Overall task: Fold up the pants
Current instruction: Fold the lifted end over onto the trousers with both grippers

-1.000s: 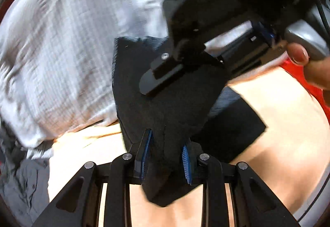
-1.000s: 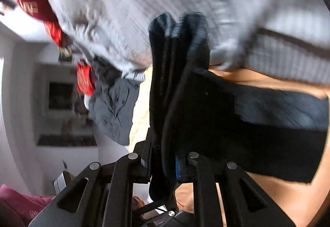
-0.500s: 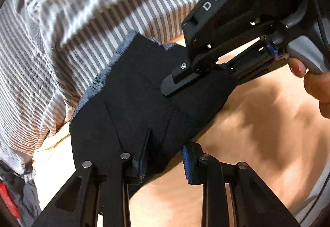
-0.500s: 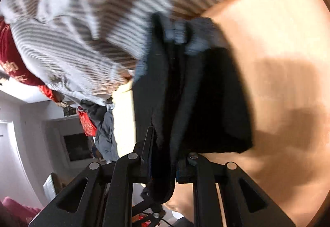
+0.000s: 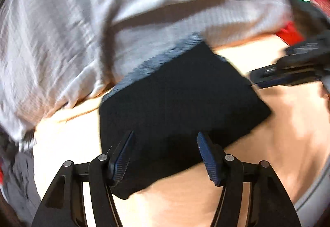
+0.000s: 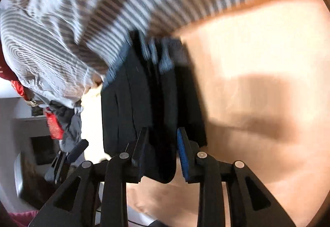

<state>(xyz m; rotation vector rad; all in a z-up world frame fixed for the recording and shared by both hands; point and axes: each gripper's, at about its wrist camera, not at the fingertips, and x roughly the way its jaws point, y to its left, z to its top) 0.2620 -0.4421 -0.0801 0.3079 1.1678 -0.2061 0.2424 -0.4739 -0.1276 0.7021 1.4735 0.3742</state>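
Note:
The black pants lie folded into a thick rectangle on the wooden table, with their far edge against a striped garment. My left gripper points down over their near edge. Its jaws are opening and stand wide, with the blue pads clear of the cloth. In the right wrist view the folded pants show edge-on as stacked layers, and their near end lies between the fingers of my right gripper. Those jaws are opening too, and the pads do not press on the cloth. The left wrist view shows the right gripper beside the pants' right corner.
A grey-and-white striped shirt is heaped behind the pants. A dark grey garment and something red lie at the table's ends. Bare wood stretches to the right of the pants.
Both grippers came down with the pants, which now rest flat on the table. Both pairs of jaws have parted and let go. The right gripper slid off the pants to their right.

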